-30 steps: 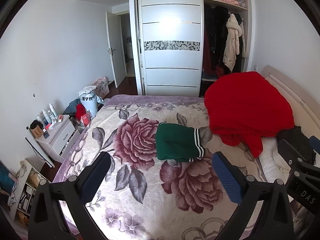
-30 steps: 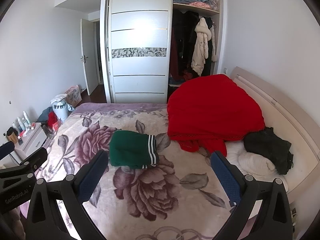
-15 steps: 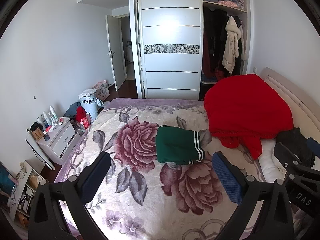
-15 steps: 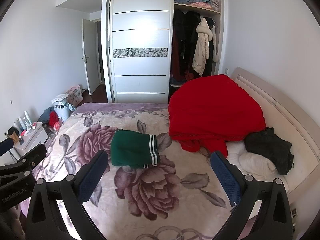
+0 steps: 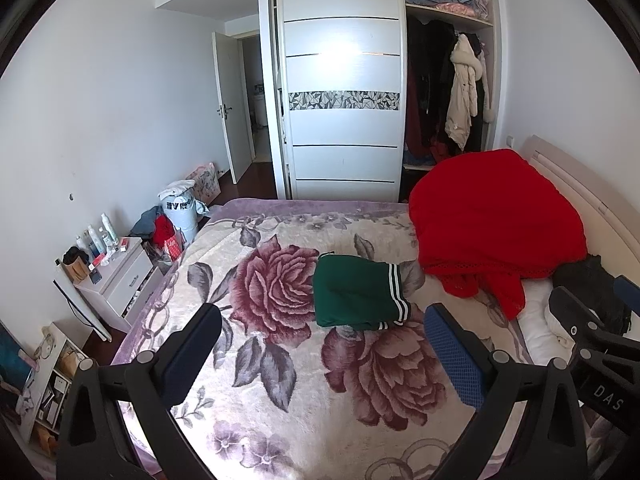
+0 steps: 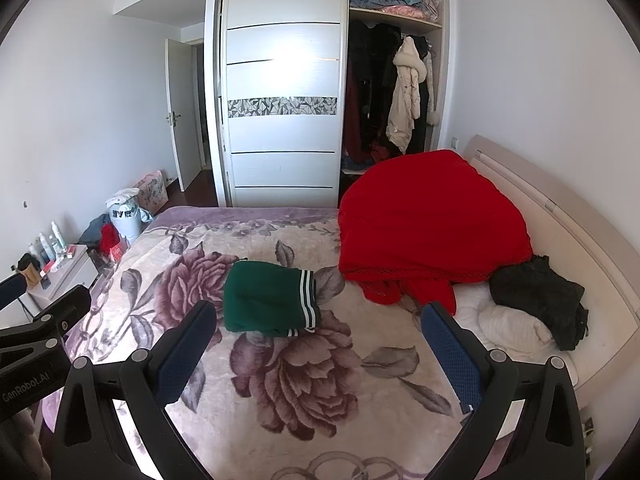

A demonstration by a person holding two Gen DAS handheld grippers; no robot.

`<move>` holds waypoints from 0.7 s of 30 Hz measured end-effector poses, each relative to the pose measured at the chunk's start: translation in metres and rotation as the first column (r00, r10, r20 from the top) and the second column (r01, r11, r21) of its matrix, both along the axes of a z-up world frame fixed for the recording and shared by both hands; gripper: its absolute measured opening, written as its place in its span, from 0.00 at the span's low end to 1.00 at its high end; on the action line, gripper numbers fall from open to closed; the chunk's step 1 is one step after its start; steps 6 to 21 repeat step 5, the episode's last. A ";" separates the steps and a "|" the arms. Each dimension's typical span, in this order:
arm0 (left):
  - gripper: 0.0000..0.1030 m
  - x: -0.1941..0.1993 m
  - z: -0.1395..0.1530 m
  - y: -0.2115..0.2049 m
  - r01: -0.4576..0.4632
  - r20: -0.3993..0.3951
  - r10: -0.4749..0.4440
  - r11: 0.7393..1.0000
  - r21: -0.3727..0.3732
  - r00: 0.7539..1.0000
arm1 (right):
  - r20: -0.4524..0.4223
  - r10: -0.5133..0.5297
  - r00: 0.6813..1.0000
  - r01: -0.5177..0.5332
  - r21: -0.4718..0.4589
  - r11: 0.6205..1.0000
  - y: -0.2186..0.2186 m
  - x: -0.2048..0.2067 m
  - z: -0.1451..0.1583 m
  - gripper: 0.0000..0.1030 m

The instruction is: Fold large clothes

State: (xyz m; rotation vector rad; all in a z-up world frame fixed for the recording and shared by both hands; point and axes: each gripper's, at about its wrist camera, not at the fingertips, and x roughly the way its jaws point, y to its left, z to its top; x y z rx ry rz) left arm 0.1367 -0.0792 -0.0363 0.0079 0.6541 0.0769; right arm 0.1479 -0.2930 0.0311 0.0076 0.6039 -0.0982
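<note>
A folded green garment (image 5: 354, 296) (image 6: 270, 300) with white striped trim lies flat in the middle of the bed's floral blanket (image 5: 280, 380) (image 6: 304, 376). A big heap of red cloth (image 5: 496, 224) (image 6: 432, 224) is piled toward the headboard on the right. My left gripper (image 5: 320, 356) hovers open above the near part of the blanket, short of the green garment, with nothing between its fingers. My right gripper (image 6: 320, 356) is open too and holds nothing, raised above the blanket to the right of the left one.
A black garment (image 6: 544, 300) and a white bundle (image 6: 512, 326) lie by the headboard (image 6: 560, 216). A white nightstand (image 5: 116, 272) with bottles stands left of the bed, bags on the floor behind it. A wardrobe (image 5: 344, 92) with hanging coats faces the bed.
Both grippers have drawn back and risen slightly, so the bed looks a little lower and farther. The clothes have not moved and both stay open.
</note>
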 end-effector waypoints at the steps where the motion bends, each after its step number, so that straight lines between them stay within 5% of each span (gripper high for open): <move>1: 1.00 -0.001 0.000 0.000 0.000 0.001 0.000 1.000 -0.002 1.000 | -0.001 0.001 1.000 -0.001 0.004 1.000 -0.001 0.000 0.000 1.00; 21: 1.00 0.000 0.001 0.000 -0.001 0.004 0.001 1.000 -0.002 1.000 | -0.005 0.003 1.000 -0.003 0.008 1.000 0.003 0.000 0.000 1.00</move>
